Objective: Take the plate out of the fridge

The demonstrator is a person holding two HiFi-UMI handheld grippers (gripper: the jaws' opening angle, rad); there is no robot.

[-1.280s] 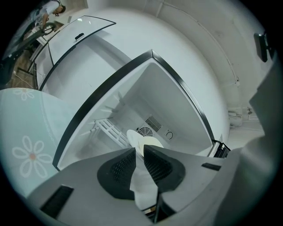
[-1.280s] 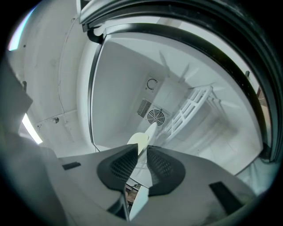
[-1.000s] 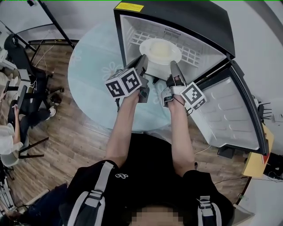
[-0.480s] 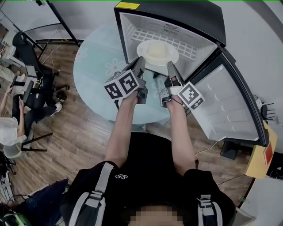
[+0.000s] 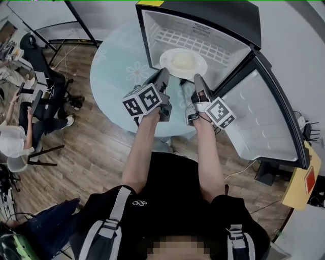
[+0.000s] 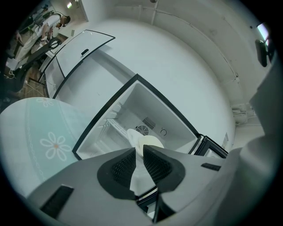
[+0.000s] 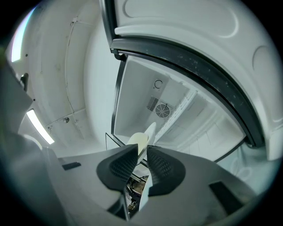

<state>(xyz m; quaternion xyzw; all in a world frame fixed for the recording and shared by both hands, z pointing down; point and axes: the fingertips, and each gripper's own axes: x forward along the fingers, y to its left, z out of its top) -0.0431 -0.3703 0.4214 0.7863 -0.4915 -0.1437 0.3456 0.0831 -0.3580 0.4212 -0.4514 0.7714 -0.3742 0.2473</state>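
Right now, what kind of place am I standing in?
Probably a studio or lab workspace, not a kitchen: a small fridge sits open on a round glass table, with a black stand and office chairs on the wood floor.

The plate (image 5: pixel 167 58) is white and glossy, ceramic in look. The fridge (image 5: pixel 223 15) has a glossy black shell and a smooth white plastic liner. The counter (image 5: pixel 114 76) is smooth and glass-like. The floor (image 5: pixel 86 152) is wood-grain planks. The left gripper (image 6: pixel 139 149) and right gripper (image 7: pixel 142 147) are matt grey plastic with dark ribbed pads (image 6: pixel 121 165).
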